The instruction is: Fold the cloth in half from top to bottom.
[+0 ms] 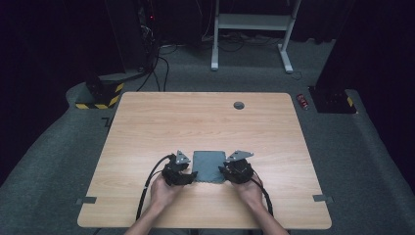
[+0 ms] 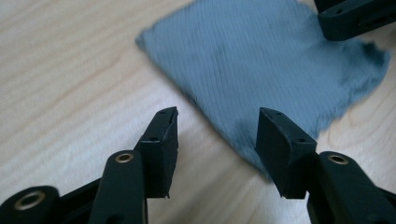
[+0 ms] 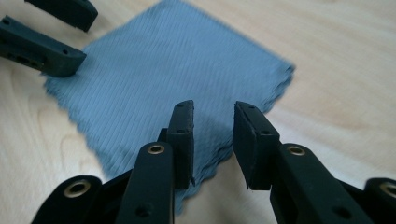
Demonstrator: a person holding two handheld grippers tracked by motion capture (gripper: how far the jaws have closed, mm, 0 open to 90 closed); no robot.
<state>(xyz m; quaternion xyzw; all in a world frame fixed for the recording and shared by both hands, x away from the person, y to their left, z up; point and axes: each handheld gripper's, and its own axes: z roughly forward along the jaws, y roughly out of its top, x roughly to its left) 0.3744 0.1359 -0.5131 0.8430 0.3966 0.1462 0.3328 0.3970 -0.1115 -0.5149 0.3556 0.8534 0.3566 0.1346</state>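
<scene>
High view: both grippers' jaws parted beside cloth (image 1: 209, 166).

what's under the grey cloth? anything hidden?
The grey cloth lies flat on the wooden table, wood showing all round its edges. No bulge suggests anything beneath, though the covered patch itself cannot be seen. Left gripper and right gripper stand open at its near corners.

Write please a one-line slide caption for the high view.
Two hand-held claws, left claw and right claw, flank a grey cloth on a wooden table.
</scene>
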